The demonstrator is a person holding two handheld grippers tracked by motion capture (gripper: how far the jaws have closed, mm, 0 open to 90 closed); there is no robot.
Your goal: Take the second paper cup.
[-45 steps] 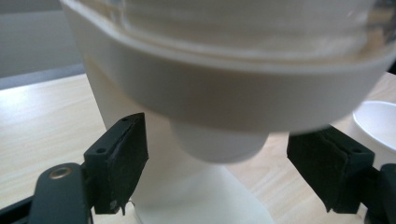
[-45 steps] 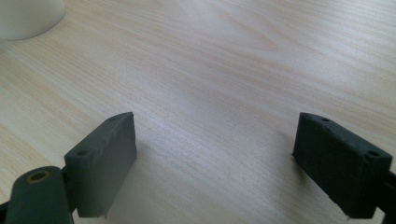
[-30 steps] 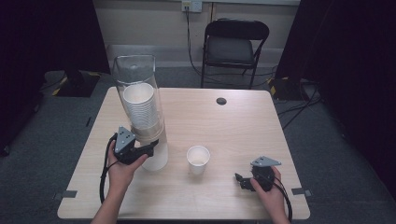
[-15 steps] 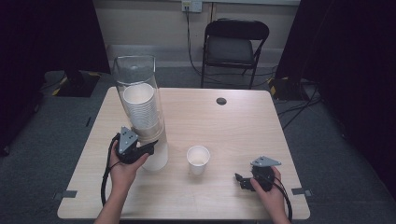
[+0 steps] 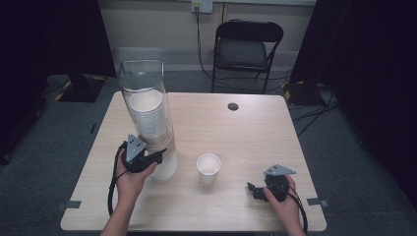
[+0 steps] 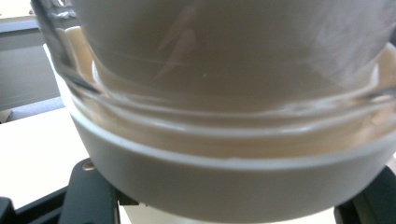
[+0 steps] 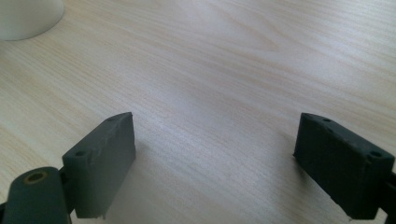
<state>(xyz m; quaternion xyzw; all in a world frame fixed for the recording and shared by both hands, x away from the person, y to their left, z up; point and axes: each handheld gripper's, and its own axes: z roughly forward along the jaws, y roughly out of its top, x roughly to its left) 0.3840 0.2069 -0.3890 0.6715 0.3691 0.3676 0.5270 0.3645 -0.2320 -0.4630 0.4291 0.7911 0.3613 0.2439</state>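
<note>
A clear dispenser tube [image 5: 145, 93] stands on the table's left side with a stack of white paper cups [image 5: 147, 115] inside. The lowest cup [image 5: 166, 167] sticks out below the tube. My left gripper [image 5: 158, 158] sits at that cup from the left. Its jaws have just been closing with the cup between them, and they now press on it. In the left gripper view the cup's white wall [image 6: 224, 186] spans the gap between both black jaws, under the tube's glass rim [image 6: 219, 109]. My right gripper [image 5: 255, 191] rests open on the table near the front right, its pads [image 7: 105, 154] wide apart over bare wood.
A single white paper cup [image 5: 208, 167] stands upright mid-table, between the two grippers; its base [image 7: 25, 18] shows in the right gripper view. The wooden table [image 5: 255, 128] has a dark cable hole [image 5: 233, 106] toward the back. A black folding chair [image 5: 248, 46] stands behind it.
Both hands keep their places. The left gripper's jaws look drawn in tighter on the lowest cup.
</note>
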